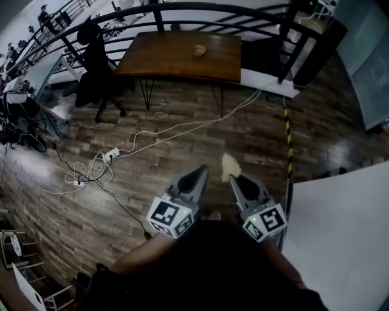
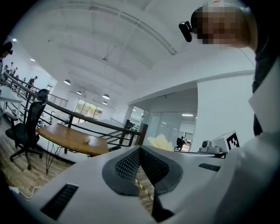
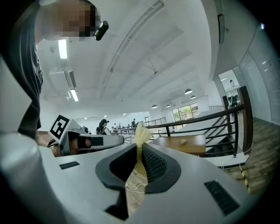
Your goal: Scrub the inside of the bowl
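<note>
**Head view**
- Left tool (image 1: pixel 200 172): held low over the wood-plank floor (image 1: pixel 182 152), nearly level, jaws together, nothing in them.
- Right tool (image 1: pixel 234 180): just beside the left one, closed on a pale yellow fibrous scrubber (image 1: pixel 230 166) that sticks out past the tips.
- Wooden counter (image 1: pixel 164 61): on hairpin legs, well ahead of both tools, against a black railing (image 1: pixel 200 8).
- Small tan bowl-like item (image 1: pixel 199 50): alone on the counter, right of its middle and back from the near edge; too small to show detail; well apart from both tools.
- Black office chair (image 1: pixel 96 67): at the counter's left end.
- White cables and power strip (image 1: pixel 109 155): on the floor, left of the tools.
- Yellow-and-black striped tape (image 1: pixel 287 136): runs along the floor to the right.
- White surface (image 1: pixel 346 231): lower right corner.

**Left gripper view**
- Jaw pads meet at the tips; no object between them.
- Counter with the bowl-like item lies beyond, to the left.
- Scrubber and the right tool's marker cube show to the right.

**Right gripper view**
- Both ribbed pads press on the scrubber, whose frayed tuft rises above the tips.
- Counter and bowl-like item lie beyond, to the right.
</note>
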`<move>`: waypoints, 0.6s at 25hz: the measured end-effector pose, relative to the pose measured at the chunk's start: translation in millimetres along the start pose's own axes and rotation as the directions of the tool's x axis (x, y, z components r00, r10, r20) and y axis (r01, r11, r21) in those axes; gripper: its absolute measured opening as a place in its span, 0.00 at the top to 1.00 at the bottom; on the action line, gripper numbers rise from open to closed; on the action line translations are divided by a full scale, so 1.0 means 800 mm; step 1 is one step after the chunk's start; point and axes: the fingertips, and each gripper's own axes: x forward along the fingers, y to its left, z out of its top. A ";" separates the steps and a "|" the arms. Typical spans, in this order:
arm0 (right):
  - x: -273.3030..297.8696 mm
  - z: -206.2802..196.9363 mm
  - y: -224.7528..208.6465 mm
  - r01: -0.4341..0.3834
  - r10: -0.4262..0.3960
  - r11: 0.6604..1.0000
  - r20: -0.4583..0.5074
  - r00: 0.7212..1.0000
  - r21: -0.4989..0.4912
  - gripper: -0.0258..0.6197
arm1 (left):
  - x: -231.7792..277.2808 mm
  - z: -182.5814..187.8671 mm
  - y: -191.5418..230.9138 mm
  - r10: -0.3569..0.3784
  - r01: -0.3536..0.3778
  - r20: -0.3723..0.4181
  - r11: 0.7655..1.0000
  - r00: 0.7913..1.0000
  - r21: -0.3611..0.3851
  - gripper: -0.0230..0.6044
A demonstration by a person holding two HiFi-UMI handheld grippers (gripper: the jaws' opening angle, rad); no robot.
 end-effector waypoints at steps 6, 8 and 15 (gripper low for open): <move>0.085 0.011 0.011 0.011 -0.011 1.000 0.025 1.000 0.005 0.89 | -0.006 0.023 0.081 -0.007 0.007 0.005 1.000 1.000 0.004 0.97; 0.122 0.020 0.020 0.005 -0.005 1.000 0.032 0.999 -0.002 0.89 | -0.006 0.038 0.115 -0.010 0.010 0.008 1.000 1.000 0.015 0.97; 0.242 0.057 0.052 -0.039 0.040 0.999 0.031 0.999 -0.034 0.89 | -0.002 0.098 0.220 -0.020 0.019 0.023 0.999 1.000 0.038 0.97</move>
